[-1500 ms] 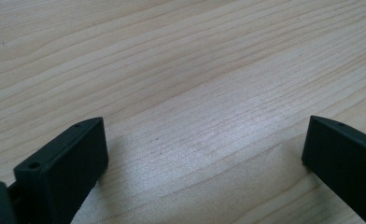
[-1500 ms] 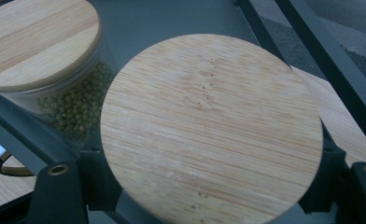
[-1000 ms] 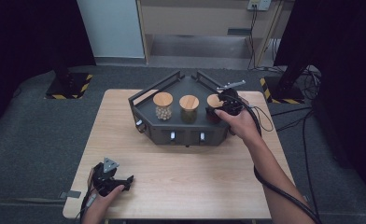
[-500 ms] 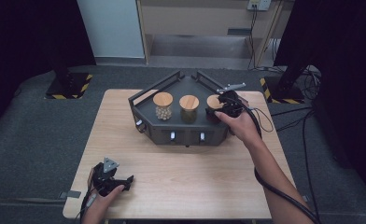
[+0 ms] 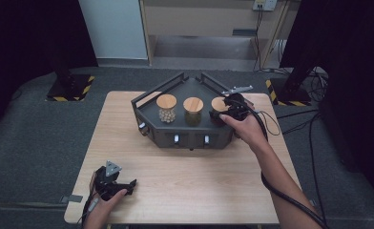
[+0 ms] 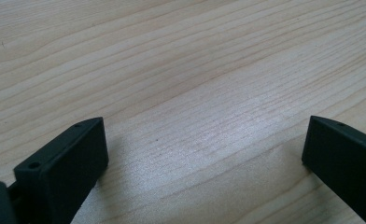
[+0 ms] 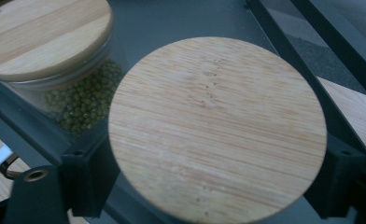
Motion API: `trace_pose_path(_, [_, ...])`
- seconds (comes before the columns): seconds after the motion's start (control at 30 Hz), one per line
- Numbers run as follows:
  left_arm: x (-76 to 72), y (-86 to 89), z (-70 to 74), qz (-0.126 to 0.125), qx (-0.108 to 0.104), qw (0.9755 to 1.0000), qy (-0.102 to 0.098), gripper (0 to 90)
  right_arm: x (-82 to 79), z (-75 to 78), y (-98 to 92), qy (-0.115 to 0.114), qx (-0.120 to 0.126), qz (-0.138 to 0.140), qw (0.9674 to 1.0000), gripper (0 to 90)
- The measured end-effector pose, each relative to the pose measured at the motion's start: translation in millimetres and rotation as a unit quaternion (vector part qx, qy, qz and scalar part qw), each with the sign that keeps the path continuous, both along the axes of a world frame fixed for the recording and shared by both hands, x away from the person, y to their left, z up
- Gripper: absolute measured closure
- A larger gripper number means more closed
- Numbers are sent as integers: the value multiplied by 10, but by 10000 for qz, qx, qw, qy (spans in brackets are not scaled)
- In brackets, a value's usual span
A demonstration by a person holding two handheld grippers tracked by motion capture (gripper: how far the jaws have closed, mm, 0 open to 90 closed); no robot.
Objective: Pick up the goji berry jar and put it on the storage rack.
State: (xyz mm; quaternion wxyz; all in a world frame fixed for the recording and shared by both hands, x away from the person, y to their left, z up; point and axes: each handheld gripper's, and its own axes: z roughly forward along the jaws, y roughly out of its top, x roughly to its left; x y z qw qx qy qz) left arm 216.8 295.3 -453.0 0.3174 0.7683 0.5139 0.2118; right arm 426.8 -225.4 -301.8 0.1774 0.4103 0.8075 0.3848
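Right gripper [image 5: 222,114]: centre right of the high view; jaws just widened, flanking the round bamboo jar lid [image 7: 217,128], contact unclear.
Lidded jar: rightmost of three in the dark grey angular rack [image 5: 185,138].
Left gripper [image 5: 128,185]: lower left, jaws spread over the pale wooden table [image 6: 181,70].

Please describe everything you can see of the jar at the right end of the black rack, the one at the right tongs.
The right jar stands upright at the right end of the black rack, beside the green-bean jar. Its round lid looks like pale bamboo with straight grain, and it hides the body and contents. The right tongs sit around the lid, one black jaw at each side. The jaws have just been opening; whether they still press the rim is unclear.
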Motion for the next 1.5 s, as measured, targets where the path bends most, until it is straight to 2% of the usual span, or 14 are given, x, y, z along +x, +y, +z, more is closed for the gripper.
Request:
trace_pose_path(0.13, [0,0,0,1,-1,10000,0,0,-91,2,-7,-136,-79,21,9999,93])
trace_pose_path(0.2, [0,0,0,0,-1,10000,-1,0,-142,10,-39,-196,-39,-8,9998,78])
trace_pose_path(0.47, [0,0,-1,1,-1,10000,-1,0,-385,57,-215,-429,155,38,9990,49])
trace_pose_path(0.77, [0,0,0,1,-1,10000,-1,0,-672,19,-388,-531,274,-4,9982,48])
trace_pose_path(0.97, [0,0,0,0,0,10000,-1,0,-879,-60,-460,-614,208,-31,9979,47])
trace_pose_path(1.07, [0,0,-1,1,-1,10000,-2,0,-974,-123,-502,-583,297,-86,9978,46])
trace_pose_path(1.2, [0,0,0,0,1,10000,-1,0,-1094,-233,-525,-583,224,-100,9980,42])
trace_pose_path(1.5, [0,0,-1,2,-2,10000,-2,0,-1223,-481,-595,-403,244,-138,9988,42])
